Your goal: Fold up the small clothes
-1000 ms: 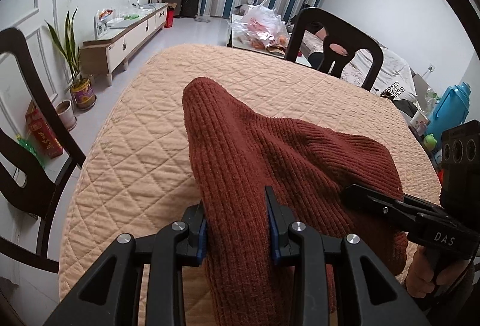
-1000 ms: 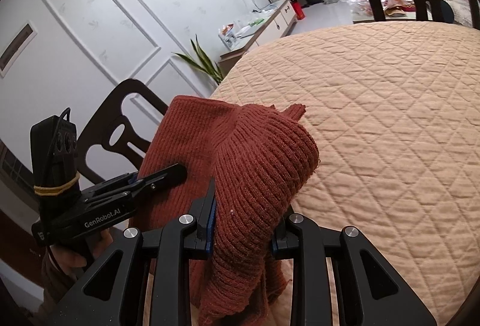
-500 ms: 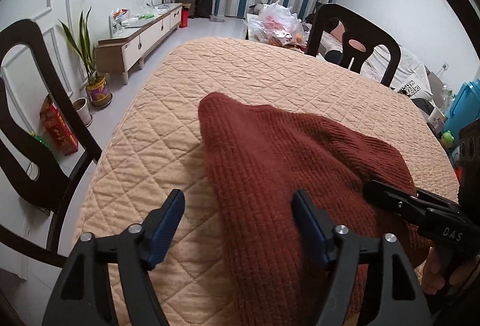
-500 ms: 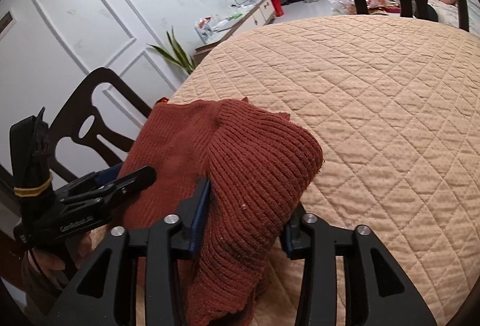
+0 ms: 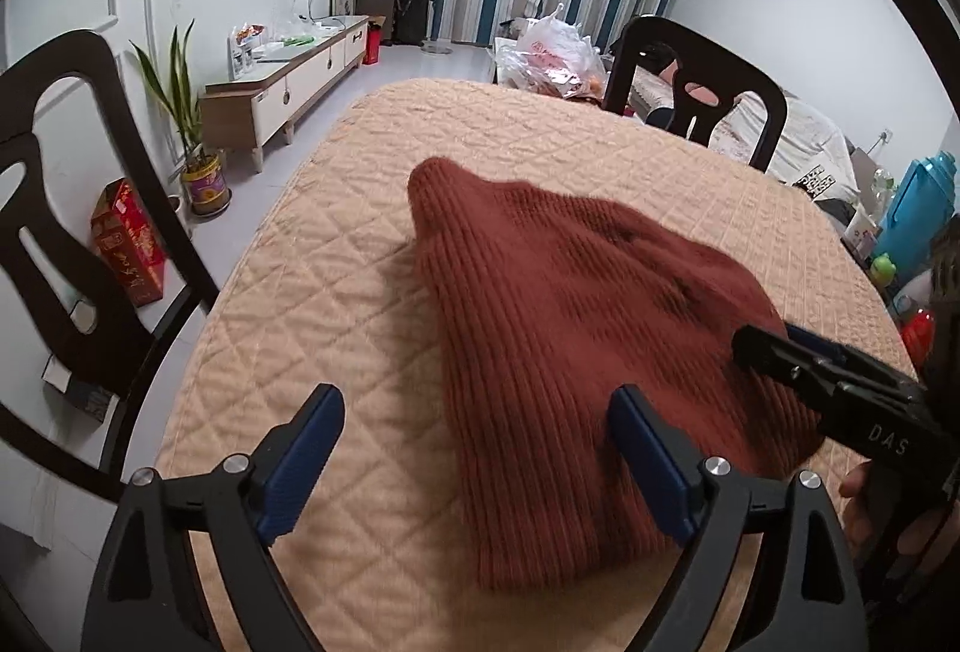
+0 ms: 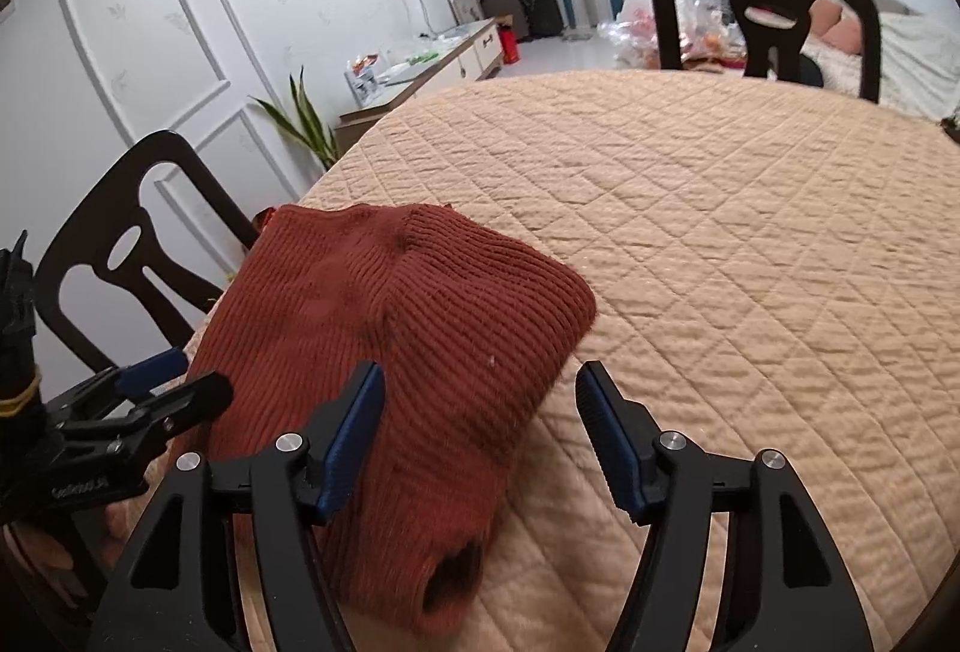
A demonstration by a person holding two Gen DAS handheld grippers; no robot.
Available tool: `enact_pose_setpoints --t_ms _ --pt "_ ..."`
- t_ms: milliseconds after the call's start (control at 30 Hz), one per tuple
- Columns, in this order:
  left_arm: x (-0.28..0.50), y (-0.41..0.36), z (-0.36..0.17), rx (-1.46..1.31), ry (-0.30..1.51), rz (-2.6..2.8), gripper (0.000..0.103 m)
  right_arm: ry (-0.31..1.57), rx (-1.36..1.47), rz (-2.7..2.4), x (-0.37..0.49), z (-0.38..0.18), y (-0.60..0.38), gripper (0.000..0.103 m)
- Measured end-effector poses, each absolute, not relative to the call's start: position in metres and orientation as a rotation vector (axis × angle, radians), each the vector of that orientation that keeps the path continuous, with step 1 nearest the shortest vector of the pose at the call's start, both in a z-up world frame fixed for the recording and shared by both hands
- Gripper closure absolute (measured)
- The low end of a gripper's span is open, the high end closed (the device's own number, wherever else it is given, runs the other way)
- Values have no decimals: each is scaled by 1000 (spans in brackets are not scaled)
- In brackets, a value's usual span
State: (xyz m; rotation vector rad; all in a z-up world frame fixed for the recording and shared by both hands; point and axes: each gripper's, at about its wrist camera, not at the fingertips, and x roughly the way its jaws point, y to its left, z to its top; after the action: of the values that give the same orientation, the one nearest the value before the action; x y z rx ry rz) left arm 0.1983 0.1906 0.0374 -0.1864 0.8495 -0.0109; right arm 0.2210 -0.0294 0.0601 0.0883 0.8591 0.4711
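A rust-red ribbed knit garment lies folded in a bundle on the quilted tan tabletop. My left gripper stands over its near edge with jaws still opening, wide apart; the cloth lies between them but the pads do not press it. In the right wrist view the same garment lies at the table's left edge. My right gripper is also opening, its left pad over the cloth, nothing gripped. Each gripper shows in the other's view: the right gripper and the left gripper.
Dark wooden chairs stand at the table's left and far side. A plastic bag of goods, a low cabinet, a potted plant and a blue jug sit beyond the table.
Both grippers let go of the garment and opened wide. The cloth dropped from a raised hump to a flatter bundle on the table, and both grippers drew back a little.
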Motion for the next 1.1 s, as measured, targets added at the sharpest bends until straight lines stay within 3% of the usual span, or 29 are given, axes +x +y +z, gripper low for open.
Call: enact_pose_setpoints --t_ms 467,1100 --pt "139 164 16 -116 885 56 5 831 -76 392 144 59 -35 36" --pt "142 145 2 -60 922 75 1 929 -142 352 125 32 -34 35"
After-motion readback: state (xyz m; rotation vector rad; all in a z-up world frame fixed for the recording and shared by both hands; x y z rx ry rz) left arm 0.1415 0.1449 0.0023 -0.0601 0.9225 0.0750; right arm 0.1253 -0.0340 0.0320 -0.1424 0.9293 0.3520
